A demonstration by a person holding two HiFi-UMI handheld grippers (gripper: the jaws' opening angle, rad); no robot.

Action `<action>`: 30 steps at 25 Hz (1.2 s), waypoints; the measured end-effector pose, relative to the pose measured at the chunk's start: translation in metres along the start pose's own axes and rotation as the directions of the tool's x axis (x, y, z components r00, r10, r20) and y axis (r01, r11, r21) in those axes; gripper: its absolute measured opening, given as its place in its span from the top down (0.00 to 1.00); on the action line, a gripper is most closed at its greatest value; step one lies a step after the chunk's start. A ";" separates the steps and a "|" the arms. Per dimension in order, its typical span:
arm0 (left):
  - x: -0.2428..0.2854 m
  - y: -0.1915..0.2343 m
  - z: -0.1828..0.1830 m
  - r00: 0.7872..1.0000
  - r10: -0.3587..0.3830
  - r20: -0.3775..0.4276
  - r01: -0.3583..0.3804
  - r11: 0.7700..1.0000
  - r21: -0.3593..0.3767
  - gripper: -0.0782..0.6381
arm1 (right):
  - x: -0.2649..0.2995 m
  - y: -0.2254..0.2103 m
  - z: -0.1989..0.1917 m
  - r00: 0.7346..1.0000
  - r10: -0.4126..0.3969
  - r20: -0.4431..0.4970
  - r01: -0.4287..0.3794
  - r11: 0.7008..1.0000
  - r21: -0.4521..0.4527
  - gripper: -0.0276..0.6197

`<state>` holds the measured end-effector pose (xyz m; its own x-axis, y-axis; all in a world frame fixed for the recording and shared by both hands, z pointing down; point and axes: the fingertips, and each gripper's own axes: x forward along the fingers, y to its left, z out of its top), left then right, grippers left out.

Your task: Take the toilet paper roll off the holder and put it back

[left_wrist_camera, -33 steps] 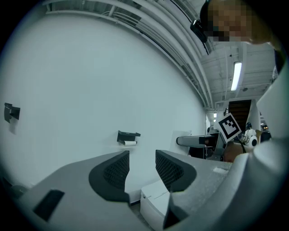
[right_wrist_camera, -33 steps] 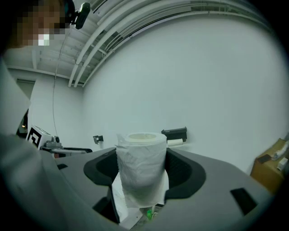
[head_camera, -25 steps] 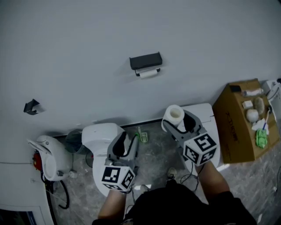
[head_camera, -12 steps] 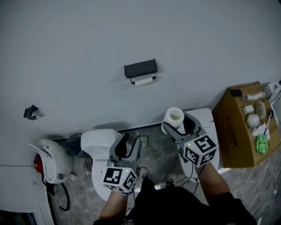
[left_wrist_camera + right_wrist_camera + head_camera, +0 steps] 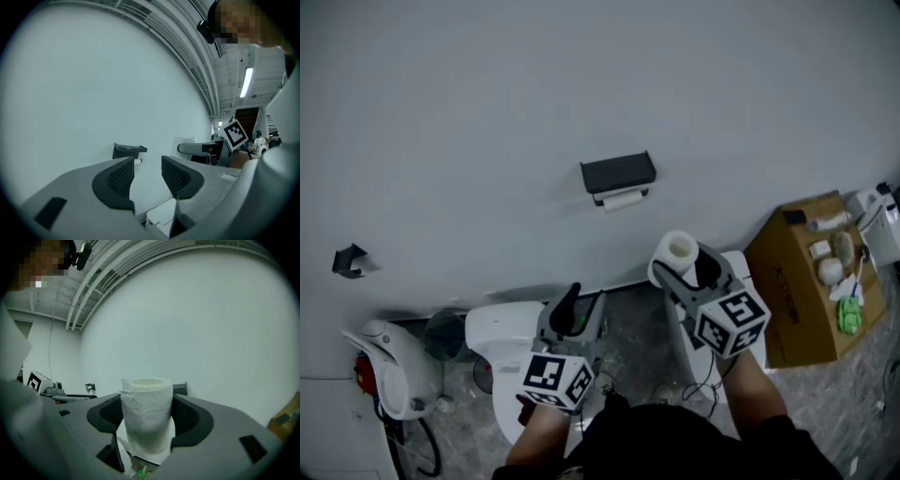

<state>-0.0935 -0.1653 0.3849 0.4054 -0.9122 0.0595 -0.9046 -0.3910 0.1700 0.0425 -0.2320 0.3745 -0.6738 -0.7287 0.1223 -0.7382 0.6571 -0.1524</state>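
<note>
A black toilet paper holder (image 5: 619,173) hangs on the grey wall, with a thin white tube (image 5: 623,198) under it. My right gripper (image 5: 682,261) is shut on a white toilet paper roll (image 5: 678,251) held upright, below and right of the holder. In the right gripper view the roll (image 5: 146,404) fills the gap between the jaws of the gripper (image 5: 145,422), and the holder (image 5: 181,389) peeks out behind it. My left gripper (image 5: 584,305) is open and empty, lower left of the holder. In the left gripper view the gripper (image 5: 145,171) points at the wall near the holder (image 5: 129,150).
A white toilet (image 5: 502,328) stands below the left gripper. A white cabinet (image 5: 741,267) and a cardboard box (image 5: 802,281) holding small items are at the right. A white bin-like unit (image 5: 389,370) and a black wall hook (image 5: 347,260) are at the left.
Both grippers have moved closer to the wall and the holder, the right one still carrying the roll. The holder now sits lower in the head view.
</note>
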 end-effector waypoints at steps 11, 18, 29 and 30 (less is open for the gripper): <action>0.010 0.123 0.020 0.998 -0.058 0.036 0.059 0.998 -0.028 0.66 | 0.107 0.046 0.025 0.998 -0.064 0.011 0.065 0.996 -0.056 0.50; 0.017 0.158 0.027 0.996 -0.058 0.060 0.061 0.997 -0.050 0.66 | 0.145 0.054 0.037 0.998 -0.057 0.009 0.058 0.995 -0.078 0.50; 0.058 0.172 0.036 0.999 0.024 0.047 -0.023 0.999 -0.024 0.66 | 0.199 0.018 0.067 0.998 0.025 0.049 -0.021 0.996 -0.081 0.50; 0.065 0.171 0.038 0.998 0.029 0.047 -0.028 0.999 -0.020 0.66 | 0.202 0.011 0.070 0.998 0.028 0.056 -0.024 0.996 -0.081 0.50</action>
<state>-0.2268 -0.2962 0.3804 0.3726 -0.9278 0.0177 -0.9127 -0.3630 0.1875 -0.0995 -0.3862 0.3287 -0.6917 -0.7195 0.0631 -0.7221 0.6876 -0.0755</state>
